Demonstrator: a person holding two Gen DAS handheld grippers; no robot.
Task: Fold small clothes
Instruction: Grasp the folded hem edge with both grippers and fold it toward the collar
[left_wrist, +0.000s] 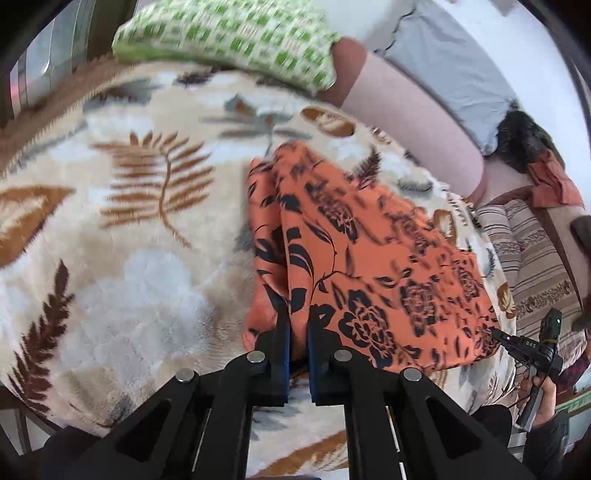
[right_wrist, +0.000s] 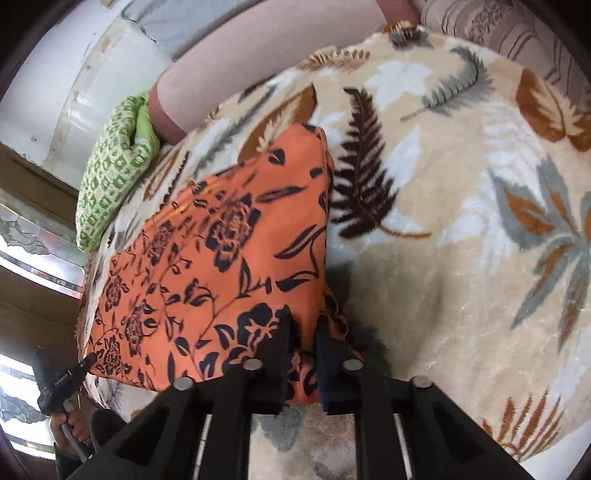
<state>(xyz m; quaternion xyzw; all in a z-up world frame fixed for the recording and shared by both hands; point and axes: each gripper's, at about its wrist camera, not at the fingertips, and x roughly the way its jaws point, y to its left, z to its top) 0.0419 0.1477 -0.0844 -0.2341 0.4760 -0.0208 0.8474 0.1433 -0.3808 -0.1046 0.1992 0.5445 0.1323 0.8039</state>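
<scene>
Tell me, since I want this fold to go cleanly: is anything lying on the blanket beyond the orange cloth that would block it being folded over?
Nothing visible. Both grippers already pinch the orange floral cloth's near edge, and the leaf-print blanket beyond lies bare.

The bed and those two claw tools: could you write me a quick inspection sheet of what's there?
Surface: leaf-print blanket on a bed.
Job's things: orange floral garment, one near corner in each gripper.
Clutter: green checked cushion at the blanket's far edge.
Grippers: left gripper and right gripper both shut on the garment's near edge.
Cables: thin cable under the right gripper, in the left view.
Surroundings: pink bolster, striped cushion, white wall.
</scene>
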